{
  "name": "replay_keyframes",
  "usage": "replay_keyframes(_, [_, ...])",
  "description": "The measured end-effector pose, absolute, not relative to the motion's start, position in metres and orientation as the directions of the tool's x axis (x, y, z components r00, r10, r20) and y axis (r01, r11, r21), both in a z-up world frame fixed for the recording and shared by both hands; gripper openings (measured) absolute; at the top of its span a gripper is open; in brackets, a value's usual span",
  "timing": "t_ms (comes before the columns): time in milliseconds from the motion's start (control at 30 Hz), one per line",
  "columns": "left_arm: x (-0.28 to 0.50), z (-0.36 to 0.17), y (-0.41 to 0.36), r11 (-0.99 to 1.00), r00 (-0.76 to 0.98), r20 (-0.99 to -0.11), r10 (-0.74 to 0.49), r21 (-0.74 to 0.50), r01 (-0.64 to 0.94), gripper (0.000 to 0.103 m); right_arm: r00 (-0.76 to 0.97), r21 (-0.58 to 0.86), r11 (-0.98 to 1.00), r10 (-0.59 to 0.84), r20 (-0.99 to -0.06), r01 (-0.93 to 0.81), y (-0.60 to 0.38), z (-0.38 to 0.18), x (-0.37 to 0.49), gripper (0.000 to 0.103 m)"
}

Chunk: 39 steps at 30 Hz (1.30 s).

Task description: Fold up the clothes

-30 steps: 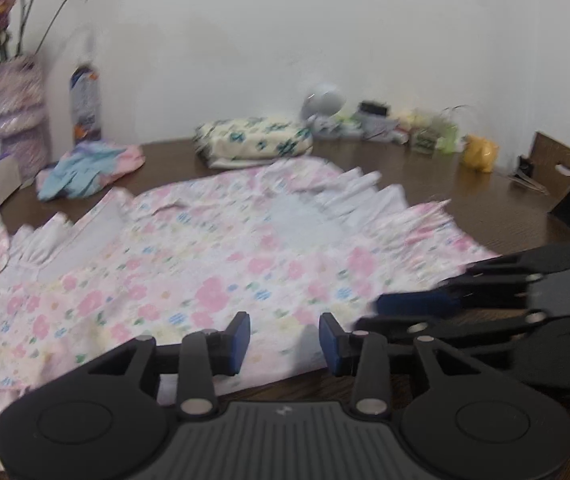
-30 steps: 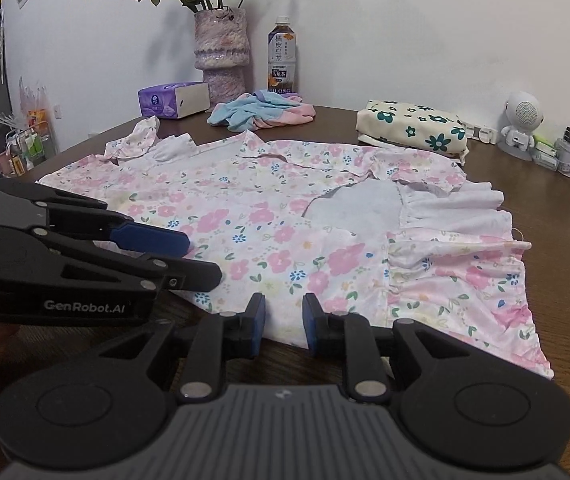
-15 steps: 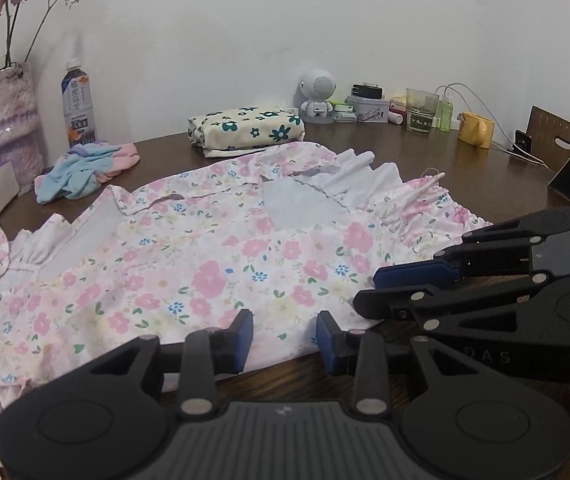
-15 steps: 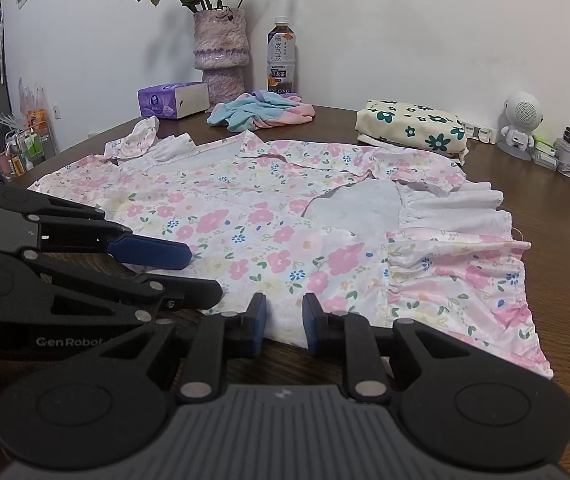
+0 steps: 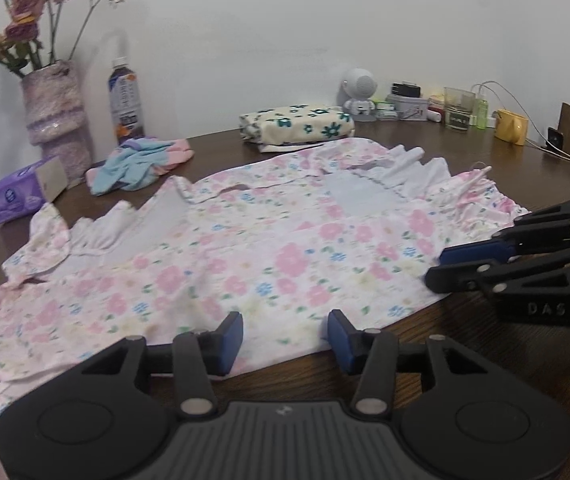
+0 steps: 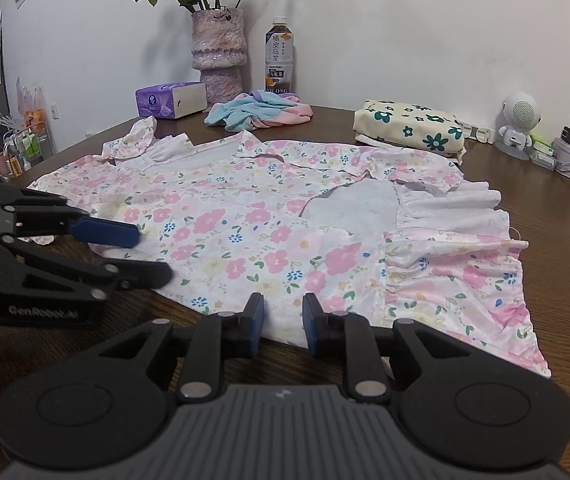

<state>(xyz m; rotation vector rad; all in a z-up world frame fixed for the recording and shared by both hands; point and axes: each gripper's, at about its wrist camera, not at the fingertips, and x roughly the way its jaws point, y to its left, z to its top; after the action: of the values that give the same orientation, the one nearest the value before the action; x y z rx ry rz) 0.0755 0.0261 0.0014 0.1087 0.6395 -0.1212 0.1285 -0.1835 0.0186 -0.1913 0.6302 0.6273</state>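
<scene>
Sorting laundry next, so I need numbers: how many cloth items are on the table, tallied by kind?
Spread pink floral dress: 1
Folded cream bundle with green flowers: 1
Crumpled blue-and-pink garment: 1
Total: 3

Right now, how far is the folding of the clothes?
Done: one cream flowered bundle lies folded at the back of the table. In hand: the pink flowered dress is spread flat, no fold in it yet. The left gripper, whose jaws have just been opening, and the right gripper stand open at its near edge. Left: fold the dress, then the blue and pink heap.
</scene>
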Motion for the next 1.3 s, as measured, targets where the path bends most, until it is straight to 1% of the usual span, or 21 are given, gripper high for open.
replay_keyframes(100, [0.072,0.002,0.038,0.991,0.798,-0.599,-0.072,0.047,0.125,0.032,0.631,0.018,0.799,0.488,-0.603,-0.6,-0.184,0.018,0.128,0.02])
replay_keyframes(233, [0.067,0.002,0.054,0.995,0.802,-0.595,-0.059,0.028,0.094,0.026,0.631,0.019,0.799,0.488,-0.603,-0.6,-0.184,0.018,0.129,0.02])
replay_keyframes(400, [0.063,0.003,0.074,0.998,0.804,-0.592,-0.051,-0.014,0.053,0.014,0.631,0.019,0.799,0.488,-0.603,-0.6,-0.183,0.018,0.129,0.02])
replay_keyframes(567, [0.056,0.004,0.082,1.0,0.804,-0.594,-0.026,-0.008,0.026,0.012,0.631,0.019,0.8,0.488,-0.603,-0.6,-0.184,0.018,0.129,0.021])
replay_keyframes(700, [0.05,0.009,0.092,0.999,0.806,-0.592,0.023,-0.013,-0.038,0.013,0.631,0.019,0.8,0.488,-0.603,-0.6,-0.184,0.018,0.129,0.021])
replay_keyframes(800, [0.043,0.018,0.102,0.995,0.825,-0.564,0.038,-0.053,-0.082,0.012,0.632,0.02,0.8,0.488,-0.603,-0.599,-0.184,0.018,0.129,0.021])
replay_keyframes(900, [0.042,0.027,0.095,0.997,0.843,-0.537,-0.014,-0.076,-0.032,0.013,0.632,0.02,0.801,0.487,-0.603,-0.599,-0.184,0.018,0.129,0.021])
replay_keyframes(1033, [0.058,0.026,0.058,0.994,0.832,-0.543,-0.11,-0.061,0.091,0.013,0.632,0.018,0.801,0.487,-0.603,-0.599,-0.184,0.018,0.129,0.021])
replay_keyframes(1200, [0.081,0.018,0.003,0.97,0.792,-0.569,-0.221,-0.044,0.24,0.014,0.633,0.017,0.801,0.486,-0.603,-0.599,-0.184,0.018,0.129,0.021])
replay_keyframes(1300, [0.089,0.007,-0.013,0.96,0.763,-0.599,-0.244,-0.035,0.279,0.017,0.633,0.017,0.801,0.486,-0.603,-0.599,-0.184,0.018,0.129,0.021])
